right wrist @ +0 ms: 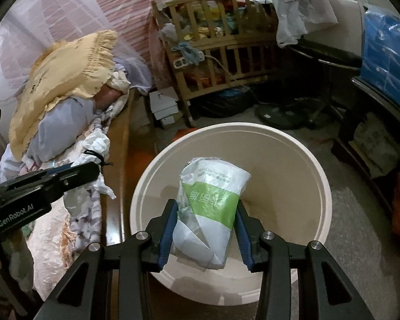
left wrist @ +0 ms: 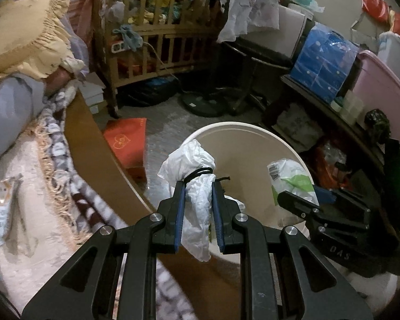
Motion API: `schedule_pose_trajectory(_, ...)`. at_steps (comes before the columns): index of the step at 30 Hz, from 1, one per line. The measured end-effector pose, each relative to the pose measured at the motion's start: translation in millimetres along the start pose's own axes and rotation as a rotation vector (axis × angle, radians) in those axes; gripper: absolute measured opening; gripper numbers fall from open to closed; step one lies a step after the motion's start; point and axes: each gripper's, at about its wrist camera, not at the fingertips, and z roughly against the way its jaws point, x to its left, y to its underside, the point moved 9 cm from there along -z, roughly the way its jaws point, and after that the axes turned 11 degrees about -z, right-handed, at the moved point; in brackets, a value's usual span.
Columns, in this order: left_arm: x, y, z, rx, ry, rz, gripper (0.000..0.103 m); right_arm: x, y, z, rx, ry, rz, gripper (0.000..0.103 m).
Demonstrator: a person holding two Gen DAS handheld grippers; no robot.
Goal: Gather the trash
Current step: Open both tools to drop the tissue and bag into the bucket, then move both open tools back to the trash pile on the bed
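In the left wrist view, the left gripper [left wrist: 198, 184] is seen at the bottom centre, closed on a crumpled white plastic bag [left wrist: 197, 194] that is tied with a black band [left wrist: 198, 174] just above the fingertips. The long axis of the bag runs from the bottom to the top of the frame, along the fingers; its bunched head points up, toward the bin, and its loose tail hangs down between the blue pads, where the lower end is partly hidden by the gripper frame.

In the right wrist view, the right gripper [right wrist: 206, 205] is closed on a white and green tissue packet [right wrist: 210, 208] at the lower centre. The long axis of the packet also runs along the fingers, tilted a little to the upper right. The print on it is seen upside down and is hard to read.

Behind both objects, a round cream bin [right wrist: 317, 186] stands on the floor. The packet is held over its opening; the bag is held in front of its left rim.

At the left of both frames, a bed with a yellow pillow [right wrist: 66, 80] is seen. Farther, at the top centre, a wooden crib [left wrist: 157, 29] full of clutter is found; its contents cannot be made out.
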Motion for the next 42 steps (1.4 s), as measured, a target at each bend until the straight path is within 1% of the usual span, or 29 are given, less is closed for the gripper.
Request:
schedule_pose_trajectory(4,-8.3,-2.9,-11.9,0.0,0.031,0.009,0.017,-6.6,-3.5,-1.2,-0.007,0.017,-0.016,0.04)
schedule_pose_trajectory(6,-11.3,-4.0,-15.5,-0.003,0.042,0.013,0.019,-12.0,-5.2,-2.3,-0.011,0.027,-0.036,0.044)
schedule_pose_trajectory(8,-14.6,-4.2,-19.6,-0.002,0.057,0.015,0.024,-16.1,-7.0,-2.0,-0.017,0.037,-0.053,0.046)
schedule_pose_trajectory(9,-16.6,-4.9,-21.1,-0.003,0.065,0.018,0.032,-17.6,-7.9,-1.8,-0.02,0.042,-0.06,0.046)
schedule_pose_trajectory(10,-17.7,-4.6,-22.1,-0.004,0.076,0.026,0.043,-18.2,-8.1,-1.4,-0.022,0.044,-0.063,0.047)
schedule_pose_trajectory(12,-17.0,-4.1,-20.5,-0.012,0.095,0.05,0.052,-19.8,-8.3,-1.9,-0.022,0.05,-0.07,0.052)
schedule_pose_trajectory(13,-16.5,-3.6,-19.1,-0.016,0.099,0.057,0.052,-19.6,-8.2,-2.0,-0.021,0.049,-0.074,0.058)
schedule_pose_trajectory(14,-15.2,-2.4,-17.6,-0.015,0.096,0.06,0.052,-19.2,-8.3,-1.8,-0.022,0.047,-0.076,0.061)
schedule_pose_trajectory(16,-11.7,1.2,-13.3,-0.004,0.085,0.056,0.052,-17.8,-8.0,-0.2,-0.023,0.032,-0.084,0.062)
schedule_pose_trajectory(19,-4.4,6.1,-2.2,-0.001,0.048,0.046,0.052,-14.0,-6.4,-1.3,-0.02,0.025,-0.074,0.062)
schedule_pose_trajectory(25,24.4,23.8,33.5,-0.02,-0.094,-0.007,0.052,10.1,3.0,-0.8,-0.014,-0.027,-0.013,0.062)
schedule_pose_trajectory(26,29.3,26.9,37.8,-0.021,-0.106,-0.008,0.052,17.2,4.9,0.6,-0.018,-0.045,0.0,0.062)
schedule_pose_trajectory(32,67.3,51.6,69.0,-0.022,-0.198,0.027,0.052,57.7,16.9,2.9,-0.026,-0.096,0.065,0.064)
schedule_pose_trajectory(38,104.9,79.4,106.0,-0.039,-0.282,0.075,0.052,101.0,33.1,5.2,-0.014,-0.128,0.137,0.067)
schedule_pose_trajectory(42,129.0,101.4,127.0,-0.033,-0.326,0.112,0.052,138.0,49.8,4.5,0.011,-0.178,0.178,0.069)
